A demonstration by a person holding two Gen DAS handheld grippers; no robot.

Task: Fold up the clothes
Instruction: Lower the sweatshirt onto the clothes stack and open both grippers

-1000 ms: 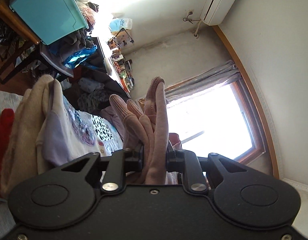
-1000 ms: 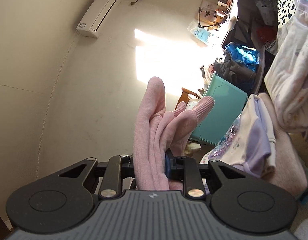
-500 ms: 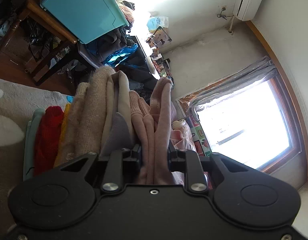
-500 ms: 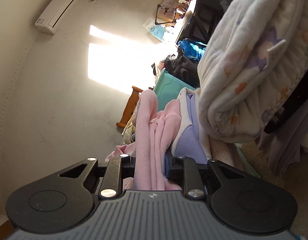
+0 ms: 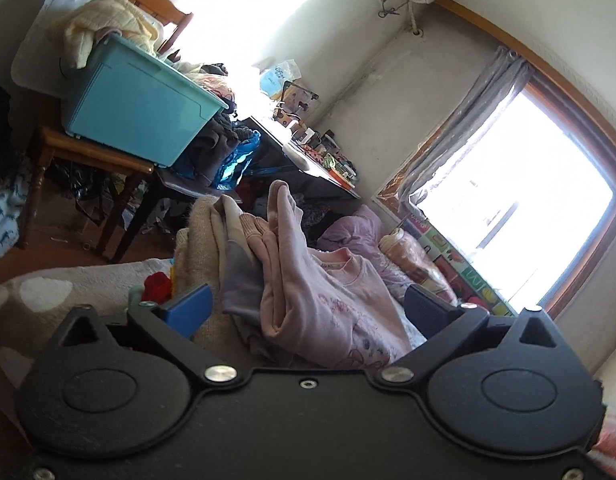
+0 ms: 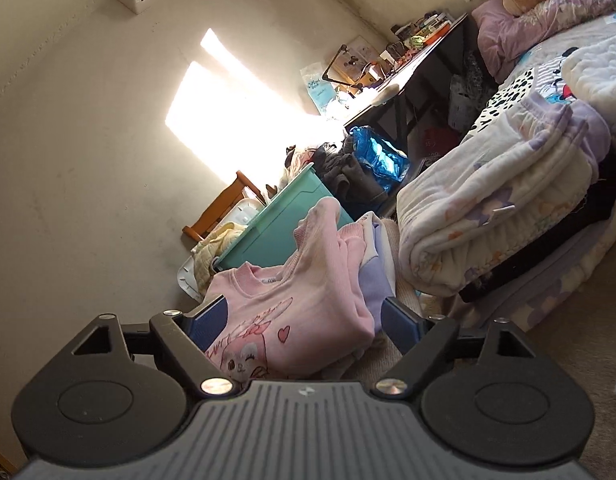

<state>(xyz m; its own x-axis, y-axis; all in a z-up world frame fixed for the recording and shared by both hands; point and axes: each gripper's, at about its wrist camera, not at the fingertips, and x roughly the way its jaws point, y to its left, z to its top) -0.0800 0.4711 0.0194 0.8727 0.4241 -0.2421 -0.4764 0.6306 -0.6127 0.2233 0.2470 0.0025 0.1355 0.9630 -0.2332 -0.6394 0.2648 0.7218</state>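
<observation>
Pink cotton sweatshirt with a cartoon print (image 6: 291, 320) lies folded on the beige bed cover (image 5: 67, 292), leaning against the stack of folded clothes (image 5: 211, 248) beside it, and reads as just set down. The left gripper (image 5: 308, 304) and right gripper (image 6: 303, 320) have just been opening; both jaws now stand wide, the sweatshirt between them but no pad pressing it, so neither holds anything. Judging by this, the placing step is finishing. Next would be drawing both grippers back without dragging the fold, then reaching for another garment. Beyond the sweatshirt, a turquoise plastic storage bin (image 5: 135, 112) sits on a wooden chair (image 5: 87, 152), with a pale yellow knit (image 5: 103, 24) spilling over its rim.
</observation>
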